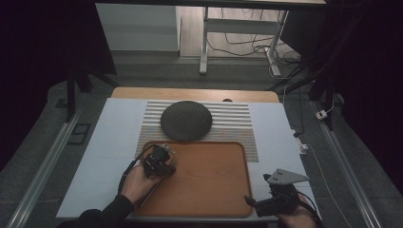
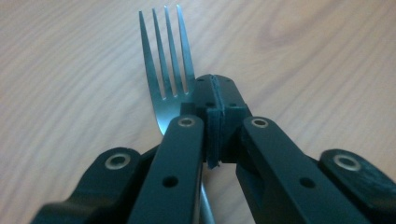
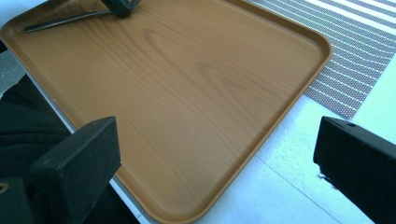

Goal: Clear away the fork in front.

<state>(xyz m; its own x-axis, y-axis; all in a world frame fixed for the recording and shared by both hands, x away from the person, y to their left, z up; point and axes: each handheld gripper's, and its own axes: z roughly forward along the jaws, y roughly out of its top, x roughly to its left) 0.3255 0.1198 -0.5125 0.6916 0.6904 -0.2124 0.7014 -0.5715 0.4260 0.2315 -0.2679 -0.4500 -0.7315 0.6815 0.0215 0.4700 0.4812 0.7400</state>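
Observation:
A metal fork (image 2: pixel 168 60) lies low over the wooden tray (image 1: pixel 214 190), tines pointing away from my left gripper (image 2: pixel 215 93). That gripper's jaws are pressed together at the fork's neck, and the handle runs back under them. In the high view the left gripper (image 1: pixel 164 161) is over the tray's far left corner. From the right gripper view the fork's handle (image 3: pixel 65 21) slants down to the tray (image 3: pixel 187 93) below the left gripper (image 3: pixel 122 5). My right gripper (image 1: pixel 252 202) hovers at the tray's near right corner, jaws wide apart with nothing between them.
A dark round woven mat (image 1: pixel 186 120) rests on a striped placemat (image 1: pixel 237 128) just beyond the tray. Both sit on a white board (image 1: pixel 114 137) covering the table. A desk frame and cables (image 1: pixel 247 42) stand on the floor behind.

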